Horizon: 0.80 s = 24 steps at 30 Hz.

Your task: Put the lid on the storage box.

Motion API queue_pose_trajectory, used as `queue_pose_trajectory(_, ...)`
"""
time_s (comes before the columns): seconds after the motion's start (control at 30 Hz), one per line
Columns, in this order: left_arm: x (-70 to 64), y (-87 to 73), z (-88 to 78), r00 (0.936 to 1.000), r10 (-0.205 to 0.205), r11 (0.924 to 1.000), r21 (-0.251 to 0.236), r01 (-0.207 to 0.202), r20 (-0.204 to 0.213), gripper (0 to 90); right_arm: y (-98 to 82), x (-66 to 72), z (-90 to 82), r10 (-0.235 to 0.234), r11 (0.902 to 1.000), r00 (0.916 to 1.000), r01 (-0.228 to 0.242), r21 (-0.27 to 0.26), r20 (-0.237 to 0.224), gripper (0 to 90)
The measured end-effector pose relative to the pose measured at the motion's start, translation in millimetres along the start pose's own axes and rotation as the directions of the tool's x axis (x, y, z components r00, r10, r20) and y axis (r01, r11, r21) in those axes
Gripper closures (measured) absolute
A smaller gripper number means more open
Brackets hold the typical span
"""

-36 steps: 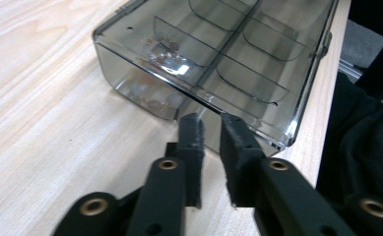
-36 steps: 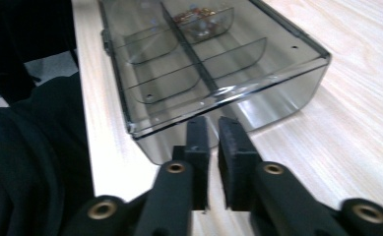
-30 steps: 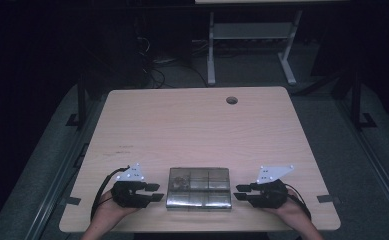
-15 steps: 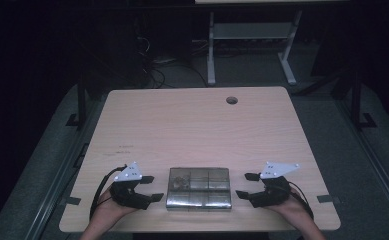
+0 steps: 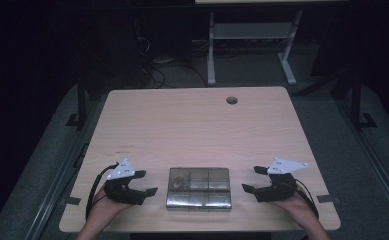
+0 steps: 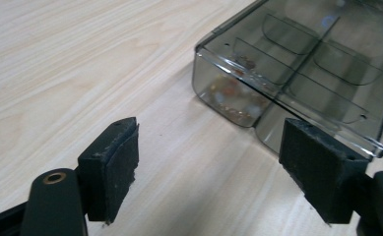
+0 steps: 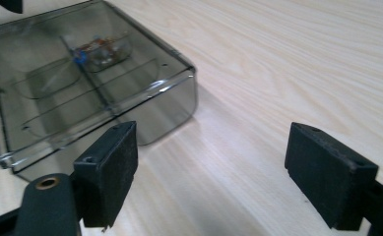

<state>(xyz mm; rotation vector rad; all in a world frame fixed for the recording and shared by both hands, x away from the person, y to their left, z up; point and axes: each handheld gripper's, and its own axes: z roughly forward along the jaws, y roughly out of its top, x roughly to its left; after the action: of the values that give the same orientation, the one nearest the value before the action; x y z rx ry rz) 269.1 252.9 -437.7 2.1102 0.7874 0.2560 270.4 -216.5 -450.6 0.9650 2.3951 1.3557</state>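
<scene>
A smoky clear plastic compartment box (image 5: 198,188) lies closed near the wooden table's front edge, between my two grippers. Small colourful bits (image 6: 227,96) sit in its far left compartment; they show too in the right gripper view (image 7: 98,47). My left gripper (image 5: 147,182) stands open a little left of the box (image 6: 297,64), with bare table between its pads (image 6: 109,164). My right gripper (image 5: 252,179) is open a little right of the box (image 7: 80,83), also with nothing between its pads (image 7: 327,172). Both sets of jaws have just been opening.
A round cable hole (image 5: 231,100) sits near the table's far edge. The wooden table top (image 5: 192,130) stretches beyond the box. Behind it stand a white desk frame (image 5: 212,50) and floor cables (image 5: 157,70). Tape strips mark the front corners (image 5: 328,198).
Both grippers' jaws have spread wider. Each gripper has drawn slightly away from its end of the box, which has stayed put.
</scene>
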Motion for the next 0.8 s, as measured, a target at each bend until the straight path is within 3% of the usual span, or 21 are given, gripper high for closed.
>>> queue_pose_trajectory(0.4, 16.5, -8.2, -3.3, 0.9969, -0.06, 0.9978, -0.031, 0.058, -0.05, 21.3, -7.1, -17.9, -4.6, 0.029, 0.9994, 0.9959, -0.027, -0.021, 0.086, 16.0)
queue_pose_trajectory(0.8, 31.6, -16.8, -5.3, 0.9894, -0.087, 0.9956, -0.047, 0.082, -0.117, 21.2, -14.0, -32.0, -6.4, 0.077, 0.9959, 0.9778, -0.066, -0.062, 0.195, 14.0)
